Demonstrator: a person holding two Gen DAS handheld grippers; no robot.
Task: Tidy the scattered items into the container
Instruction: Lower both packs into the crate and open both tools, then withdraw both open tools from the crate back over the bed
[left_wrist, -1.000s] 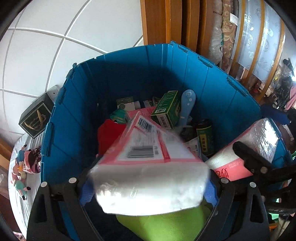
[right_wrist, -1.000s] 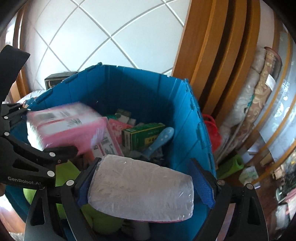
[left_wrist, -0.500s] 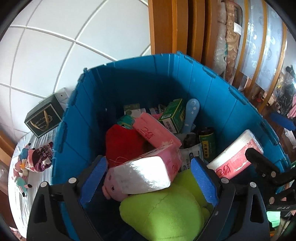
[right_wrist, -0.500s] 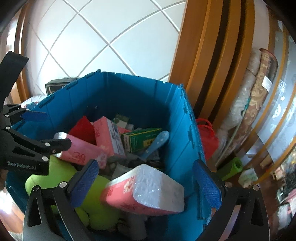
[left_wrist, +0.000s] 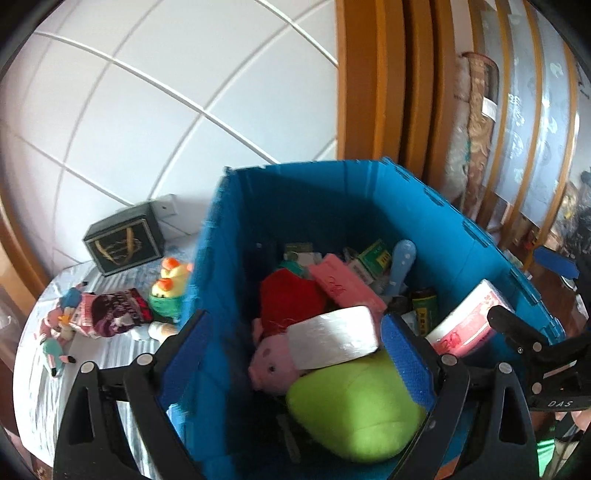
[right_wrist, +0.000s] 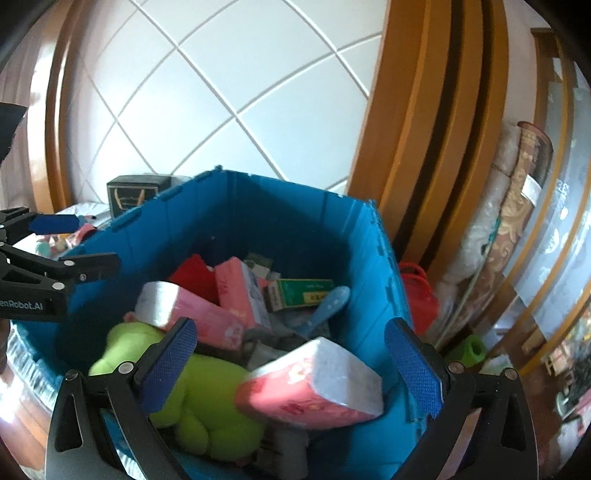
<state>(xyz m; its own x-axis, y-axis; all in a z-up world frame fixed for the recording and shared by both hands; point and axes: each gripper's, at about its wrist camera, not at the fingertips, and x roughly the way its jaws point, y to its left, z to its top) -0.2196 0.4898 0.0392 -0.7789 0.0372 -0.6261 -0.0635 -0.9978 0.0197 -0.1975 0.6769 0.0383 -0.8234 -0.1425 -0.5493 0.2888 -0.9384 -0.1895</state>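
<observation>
**Both hand-held grippers empty over the bin**

Left hand-held gripper (left_wrist: 291, 343) hangs wide, holding nothing; right hand-held gripper (right_wrist: 291, 354) likewise. Both tissue packs (left_wrist: 332, 338) (right_wrist: 314, 387) lie inside the blue container (left_wrist: 436, 236). Next, I reckon, swing left for the plush toys (left_wrist: 166, 291) on the bench (left_wrist: 37, 373). Blur smears them; the container's wall hides the rest.

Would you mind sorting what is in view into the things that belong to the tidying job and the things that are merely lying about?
Part of the job:
- blue container
- duck toy, still on the table
- dark red snack packet
- small figures at the table edge

Just lying about:
- rolled rugs against the wall
- red bag behind the container
- green roll on the floor
</observation>
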